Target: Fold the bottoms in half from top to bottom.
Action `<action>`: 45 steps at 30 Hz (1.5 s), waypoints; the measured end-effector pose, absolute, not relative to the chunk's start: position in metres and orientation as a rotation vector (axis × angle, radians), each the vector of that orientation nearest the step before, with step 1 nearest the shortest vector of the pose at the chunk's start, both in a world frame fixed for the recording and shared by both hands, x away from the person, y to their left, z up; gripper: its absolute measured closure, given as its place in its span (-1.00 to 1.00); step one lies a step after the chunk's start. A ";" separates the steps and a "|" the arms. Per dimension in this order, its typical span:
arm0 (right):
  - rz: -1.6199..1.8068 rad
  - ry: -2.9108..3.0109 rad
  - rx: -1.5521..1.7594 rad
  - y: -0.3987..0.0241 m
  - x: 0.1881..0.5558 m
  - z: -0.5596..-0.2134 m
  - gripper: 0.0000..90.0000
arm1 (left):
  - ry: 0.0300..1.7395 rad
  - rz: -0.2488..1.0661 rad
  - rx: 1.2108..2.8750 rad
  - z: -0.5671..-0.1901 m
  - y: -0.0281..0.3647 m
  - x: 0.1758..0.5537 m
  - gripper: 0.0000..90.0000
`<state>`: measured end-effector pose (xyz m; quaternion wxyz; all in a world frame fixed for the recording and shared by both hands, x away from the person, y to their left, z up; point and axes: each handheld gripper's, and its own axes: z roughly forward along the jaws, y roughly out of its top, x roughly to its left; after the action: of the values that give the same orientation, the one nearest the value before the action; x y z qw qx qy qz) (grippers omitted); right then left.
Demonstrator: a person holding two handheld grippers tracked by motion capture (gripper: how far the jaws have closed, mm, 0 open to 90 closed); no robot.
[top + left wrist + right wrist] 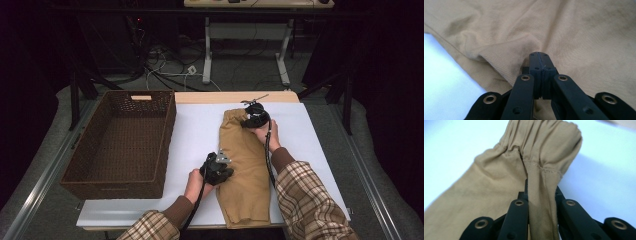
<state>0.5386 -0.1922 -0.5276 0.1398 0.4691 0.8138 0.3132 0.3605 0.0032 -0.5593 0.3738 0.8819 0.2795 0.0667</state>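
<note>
White table top [195, 135] carries everything; big brown wicker basket [120, 142] sits well to the left of the left gripper, open side up, nothing visible inside. Tan trousers [245, 170] lie lengthwise on the white sheet, folded narrow, between and under both tools. Left gripper [223, 171] rests at the garment's left edge about midway along it; in the left gripper view the jaws stand fully together, pressed tip-down into the cloth [574, 37], and whether any fabric is pinched between them can't be told. Right gripper [248, 121] is at the far gathered waistband end; in the right gripper view the jaws are clamped on a raised ridge of the waistband fabric [541, 202] that runs up between them. Likely step: fold or lift the trousers toward the basket. Risks, as judgement: the right grip holds only a thin ridge, so a quick pull could slip the fabric out; if the left jaws hold nothing, that side will drag and the fold will skew; thin cloth may bunch under the left tip. Room: bare white sheet beyond the right gripper and to its right, a bare strip between the left gripper and the basket wall, so sweeping left is free until the rim. Near hem [245, 220] lies close to the table's front edge, could slide off if tugged toward the person.
</note>
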 end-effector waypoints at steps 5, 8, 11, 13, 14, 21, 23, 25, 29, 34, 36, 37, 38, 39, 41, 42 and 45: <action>0.972 2.328 1.321 -0.194 0.533 -0.518 0.83 | 0.720 0.168 2.257 -0.559 0.003 0.361 1.00; 1.012 2.326 1.294 -0.196 0.529 -0.512 0.83 | 0.722 0.166 2.257 -0.559 0.003 0.361 1.00; 1.047 2.320 1.273 -0.199 0.524 -0.504 0.83 | 0.726 0.169 2.257 -0.559 0.003 0.360 1.00; 1.057 2.327 1.252 -0.200 0.521 -0.500 0.83 | 0.726 0.167 2.257 -0.559 0.003 0.361 1.00; 1.064 2.331 1.242 -0.201 0.519 -0.499 0.84 | 0.725 0.166 2.257 -0.559 0.003 0.361 1.00; 1.114 2.348 1.176 -0.203 0.504 -0.494 0.85 | 0.731 0.163 2.256 -0.559 0.003 0.361 1.00; 1.133 2.349 1.167 -0.205 0.501 -0.493 0.85 | 0.733 0.160 2.257 -0.559 0.003 0.361 1.00; 1.147 2.354 1.153 -0.206 0.497 -0.492 0.85 | 0.739 0.153 2.255 -0.559 0.003 0.361 1.00; 1.163 2.372 1.126 -0.207 0.488 -0.492 0.85 | 0.741 0.156 2.256 -0.558 0.003 0.361 1.00; 1.179 2.383 1.106 -0.208 0.478 -0.490 0.85 | 0.741 0.158 2.258 -0.558 0.003 0.361 1.00; 1.186 2.387 1.094 -0.208 0.474 -0.491 0.84 | 0.743 0.157 2.256 -0.558 0.002 0.361 1.00; 1.185 2.394 1.083 -0.208 0.472 -0.492 0.84 | 0.742 0.157 2.258 -0.558 0.003 0.361 1.00; 1.187 2.400 1.086 -0.207 0.470 -0.492 0.84 | 0.744 0.157 2.256 -0.558 0.002 0.361 1.00; 1.186 2.404 1.079 -0.207 0.469 -0.492 0.84 | 0.744 0.157 2.257 -0.558 0.002 0.361 1.00; 1.183 2.416 1.069 -0.207 0.466 -0.492 0.84 | 0.746 0.157 2.257 -0.558 0.002 0.361 1.00; 1.184 2.420 1.061 -0.207 0.464 -0.492 0.84 | 0.745 0.158 2.258 -0.558 0.002 0.361 1.00; 1.180 2.430 1.044 -0.206 0.458 -0.492 0.84 | 0.749 0.160 2.255 -0.558 0.002 0.360 1.00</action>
<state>0.4578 -0.2060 -0.4924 0.1223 0.3578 0.8328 0.4044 0.3603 0.0022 -0.5581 0.3708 0.8794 0.2919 0.0622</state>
